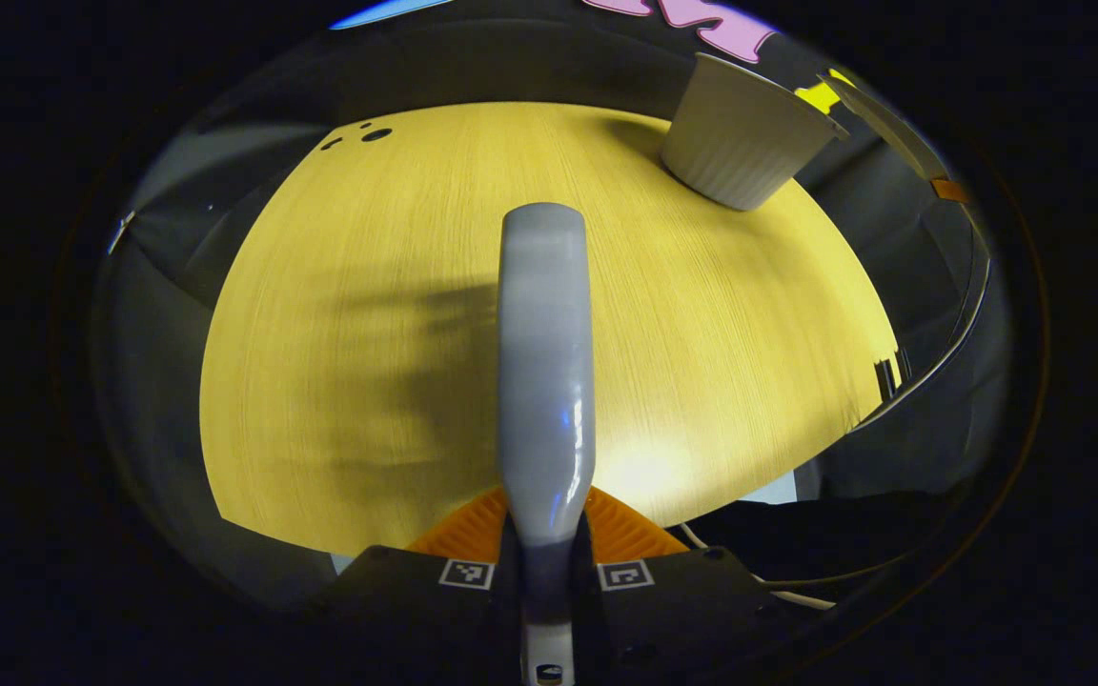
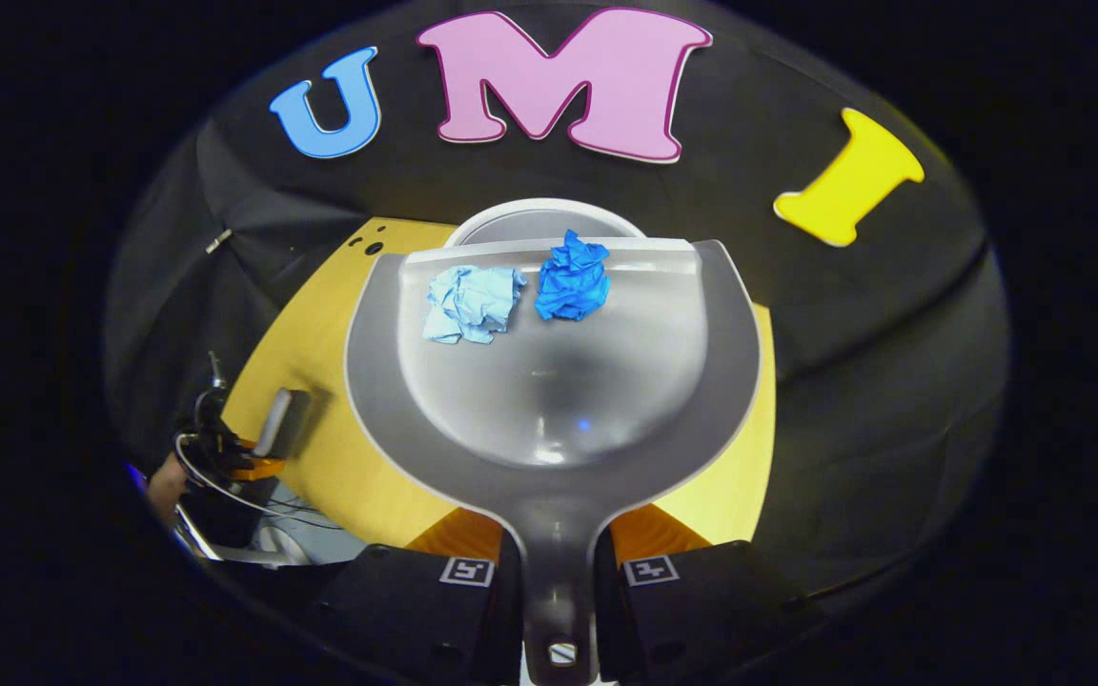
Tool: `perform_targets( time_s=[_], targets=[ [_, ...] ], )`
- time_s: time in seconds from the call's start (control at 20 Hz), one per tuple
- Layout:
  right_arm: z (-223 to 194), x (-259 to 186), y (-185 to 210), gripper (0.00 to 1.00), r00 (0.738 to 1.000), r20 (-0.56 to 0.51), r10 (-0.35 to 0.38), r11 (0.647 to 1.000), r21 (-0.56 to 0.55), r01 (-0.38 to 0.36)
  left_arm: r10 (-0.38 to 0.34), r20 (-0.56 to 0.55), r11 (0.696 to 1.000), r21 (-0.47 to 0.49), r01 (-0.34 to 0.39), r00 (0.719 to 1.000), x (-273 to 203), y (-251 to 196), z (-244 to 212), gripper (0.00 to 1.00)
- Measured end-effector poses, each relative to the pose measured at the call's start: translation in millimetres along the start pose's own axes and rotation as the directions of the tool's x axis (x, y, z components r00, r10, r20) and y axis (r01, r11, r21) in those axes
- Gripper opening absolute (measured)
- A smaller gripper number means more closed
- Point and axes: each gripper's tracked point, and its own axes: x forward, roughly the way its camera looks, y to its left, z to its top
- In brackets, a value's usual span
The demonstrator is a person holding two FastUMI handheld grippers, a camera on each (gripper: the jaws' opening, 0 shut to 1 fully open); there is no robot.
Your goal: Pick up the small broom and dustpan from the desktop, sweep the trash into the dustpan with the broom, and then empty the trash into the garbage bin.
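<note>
Broom in the left gripper, loaded dustpan in the right, both over the desk.

Left gripper view: one left gripper (image 1: 547, 572), jaws closed tight on the smooth, glossy grey broom (image 1: 546, 362), a rounded bar reaching forward above the desk (image 1: 339, 314), a yellow wood-grain top with three small dark holes at its far left corner. One ribbed, tapered white bin (image 1: 744, 133) stands at the far right of the desk. Right gripper view: the left gripper (image 2: 225, 448) shows again at the left edge, the broom (image 2: 282, 419) in it. One right gripper (image 2: 559, 572), jaws clamped on the handle of the dustpan (image 2: 559, 400), a smooth grey scoop with raised side walls. Two crumpled paper wads lie near its front lip, apart: one pale blue wad (image 2: 469, 303), one deep blue wad (image 2: 572, 278). The bin's rim (image 2: 549, 211) shows just beyond the lip.
</note>
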Motion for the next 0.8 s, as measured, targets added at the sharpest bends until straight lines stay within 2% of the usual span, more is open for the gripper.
perform_targets(
  time_s=[0.2, 0.55, 0.6, 0.65, 0.8],
  targets=[
    [4.5, -3.9, -12.8, 0.34, 0.997, -0.016, -0.075, 0.992, -0.107, 0.072, -0.009, 0.013, 0.999, -0.036, 0.009, 1.000, 1.8, -5.4, 1.7, 0.25],
    [19.1, 6.8, -39.6, 0.34, 0.980, 0.032, -0.197, 0.973, -0.117, 0.199, -0.008, 0.015, 1.000, -0.006, 0.008, 1.000, 2.1, -2.2, 2.9, 0.25],
    [20.8, 11.7, -41.9, 0.34, 0.975, 0.046, -0.217, 0.966, -0.132, 0.222, -0.006, 0.019, 1.000, -0.005, 0.007, 1.000, 1.5, -2.1, 3.8, 0.28],
    [23.0, 15.0, -45.6, 0.34, 0.967, 0.069, -0.244, 0.955, -0.160, 0.252, -0.009, 0.023, 1.000, -0.005, 0.009, 1.000, 1.1, -3.2, 3.8, 0.25],
    [30.1, 18.7, -51.4, 0.34, 0.943, 0.125, -0.310, 0.925, -0.190, 0.329, 0.001, 0.024, 1.000, 0.015, -0.001, 1.000, 0.4, 0.3, 3.4, 0.25]
  ],
)
